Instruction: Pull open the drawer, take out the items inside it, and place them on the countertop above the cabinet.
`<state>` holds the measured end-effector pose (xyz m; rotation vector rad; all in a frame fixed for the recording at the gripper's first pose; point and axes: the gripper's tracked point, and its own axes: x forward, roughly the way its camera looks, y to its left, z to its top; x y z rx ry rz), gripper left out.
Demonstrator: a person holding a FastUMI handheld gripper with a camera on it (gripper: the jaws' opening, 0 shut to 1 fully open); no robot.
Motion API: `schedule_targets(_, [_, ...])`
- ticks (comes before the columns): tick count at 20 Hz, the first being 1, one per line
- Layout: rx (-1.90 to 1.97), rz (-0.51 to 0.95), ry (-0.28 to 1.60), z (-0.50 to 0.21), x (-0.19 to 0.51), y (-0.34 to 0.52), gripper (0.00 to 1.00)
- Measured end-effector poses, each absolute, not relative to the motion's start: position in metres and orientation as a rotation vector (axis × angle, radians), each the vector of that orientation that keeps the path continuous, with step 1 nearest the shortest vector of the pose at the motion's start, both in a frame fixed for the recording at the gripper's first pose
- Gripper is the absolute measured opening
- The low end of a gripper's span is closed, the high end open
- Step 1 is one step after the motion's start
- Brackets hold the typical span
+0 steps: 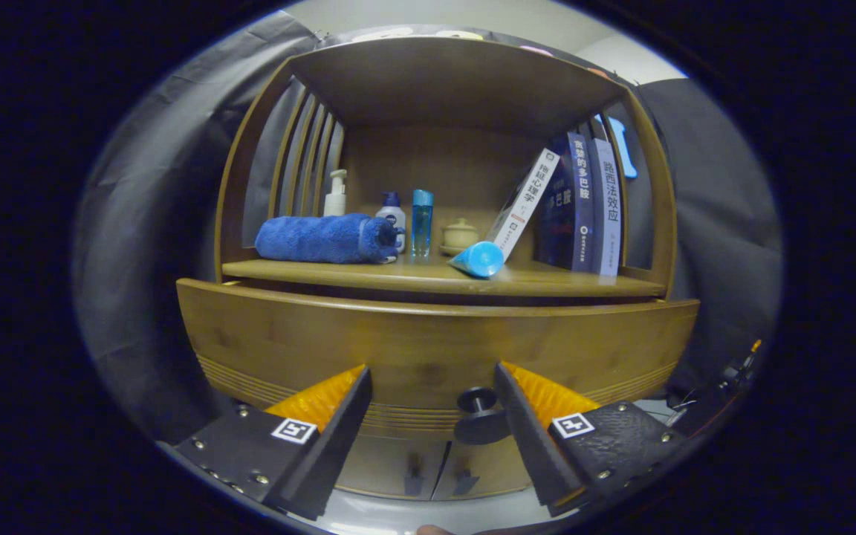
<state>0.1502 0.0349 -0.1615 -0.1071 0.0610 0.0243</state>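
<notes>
Drawer (428, 349) knob (478, 416) between open jaws, nearer right one; book spines Chinese-lettered.

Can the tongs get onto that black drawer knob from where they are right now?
Probably yes. The tongs are open, and the drawer knob sits between the fingers, close beside the right one, with nothing in the way. A small shift right would centre it.

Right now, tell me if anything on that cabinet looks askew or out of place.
The white book leans against the upright dark books instead of standing, and a blue tube lies on its side at the countertop's front edge. The gripper is open beside the drawer knob.
</notes>
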Motion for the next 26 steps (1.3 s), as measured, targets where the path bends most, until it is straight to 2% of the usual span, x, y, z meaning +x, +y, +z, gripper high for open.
schedule_targets(11, [-0.148,0.028,0.018,-0.161,0.187,0.032,0.97])
schedule_targets(21, [-0.165,0.030,0.008,-0.162,0.187,0.034,0.97])
schedule_targets(26, [-0.077,0.049,0.133,-0.187,0.183,0.021,0.97])
